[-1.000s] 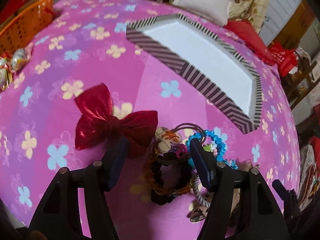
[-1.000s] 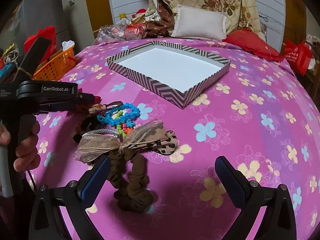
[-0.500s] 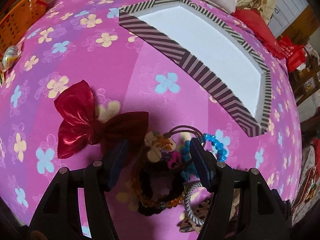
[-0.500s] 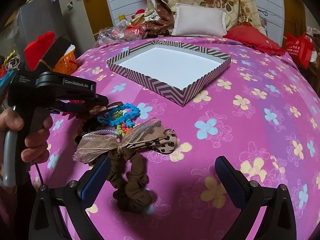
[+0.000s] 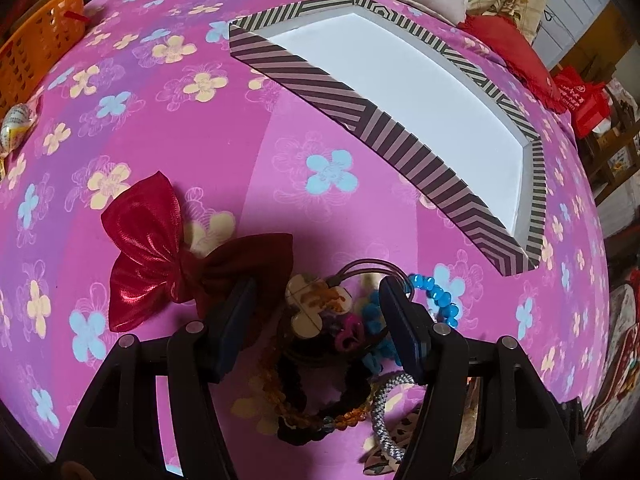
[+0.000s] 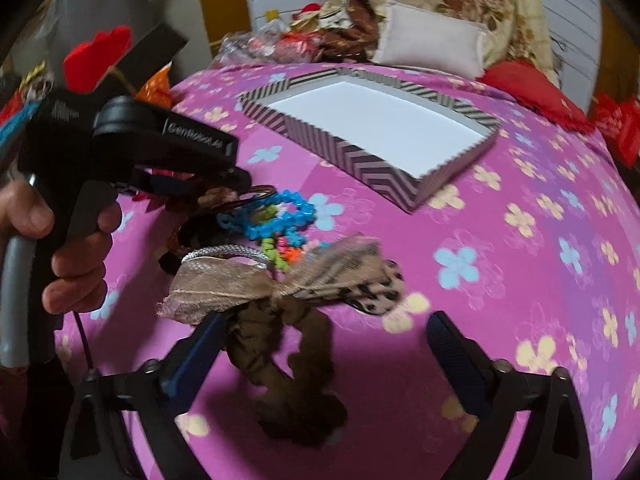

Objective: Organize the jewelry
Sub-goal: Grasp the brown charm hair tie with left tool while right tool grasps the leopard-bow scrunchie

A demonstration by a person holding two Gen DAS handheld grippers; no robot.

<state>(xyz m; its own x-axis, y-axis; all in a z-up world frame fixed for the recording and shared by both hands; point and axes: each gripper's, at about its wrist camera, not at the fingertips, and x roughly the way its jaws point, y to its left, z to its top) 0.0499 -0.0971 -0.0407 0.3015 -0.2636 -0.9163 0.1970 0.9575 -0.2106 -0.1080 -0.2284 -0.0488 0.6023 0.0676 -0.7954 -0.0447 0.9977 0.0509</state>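
Observation:
A pile of jewelry lies on the pink floral cloth (image 5: 328,208). My left gripper (image 5: 318,316) hangs open right over the pile, its fingers on either side of a flower-charm hair tie (image 5: 312,304), a dark scrunchie (image 5: 320,424) and an amber bead bracelet (image 5: 280,392). A red bow (image 5: 156,256) lies to the left, a blue bead bracelet (image 5: 440,300) to the right. My right gripper (image 6: 328,356) is closing, with the brown scrunchie and its beige bow (image 6: 280,344) between the jaws; the pads do not press on it. The left gripper (image 6: 236,176) shows there too, held in a hand (image 6: 68,248).
A striped box (image 5: 360,108) with a white floor stands beyond the pile, also the striped box (image 6: 384,172) in the right wrist view. An orange basket (image 5: 36,52) and a shell (image 5: 14,128) sit at the far left. Pillows (image 6: 432,44) and clutter lie behind.
My left gripper has come lower over the pile. The right gripper's jaws have narrowed and it has shifted toward the brown scrunchie; its view is now blurred.

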